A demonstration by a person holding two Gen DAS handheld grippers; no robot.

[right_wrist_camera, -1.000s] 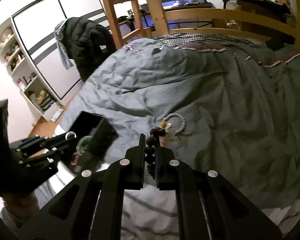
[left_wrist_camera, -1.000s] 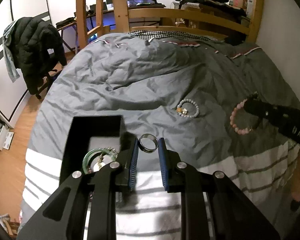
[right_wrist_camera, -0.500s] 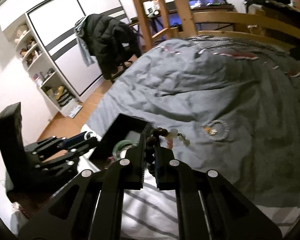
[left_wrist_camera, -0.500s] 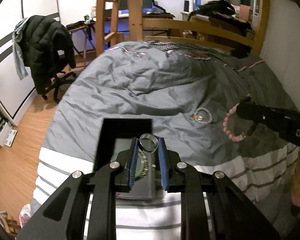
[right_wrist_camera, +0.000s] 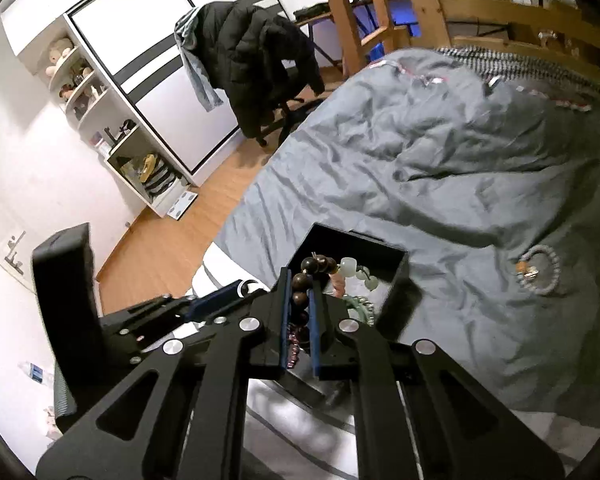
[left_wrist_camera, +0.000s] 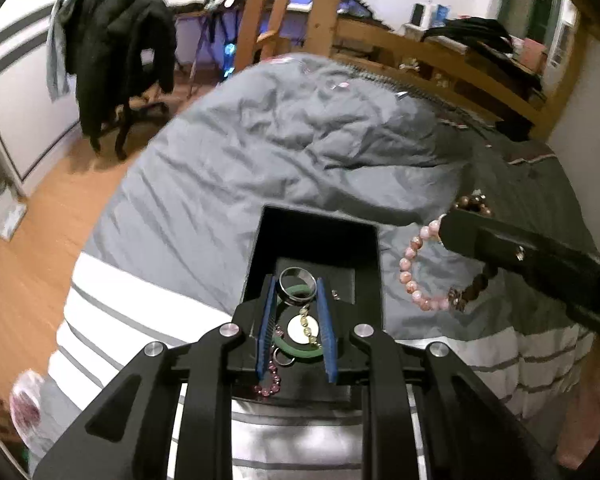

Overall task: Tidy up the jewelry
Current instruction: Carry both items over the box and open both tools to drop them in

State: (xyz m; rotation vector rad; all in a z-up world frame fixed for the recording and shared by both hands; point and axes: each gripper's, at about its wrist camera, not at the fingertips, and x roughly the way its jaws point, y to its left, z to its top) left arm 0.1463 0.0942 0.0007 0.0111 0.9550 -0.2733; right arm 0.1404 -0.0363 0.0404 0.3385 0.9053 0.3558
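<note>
Between the left claw (left_wrist_camera: 296, 292) tips, a metal ring (left_wrist_camera: 297, 283), above the black box (left_wrist_camera: 374, 264).

The left tool (left_wrist_camera: 296, 294) is covering part of the green bangle (left_wrist_camera: 300, 350) inside the black box (left_wrist_camera: 374, 264); at three o'clock the right tool (left_wrist_camera: 540, 264) is hiding some bracelet beads (left_wrist_camera: 410, 272).

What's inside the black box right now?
In the box: a green bangle, a pale round disc with yellowish beads, a small ring and pink beads. The left tool, holding a metal ring, covers the box's near corners.
</note>
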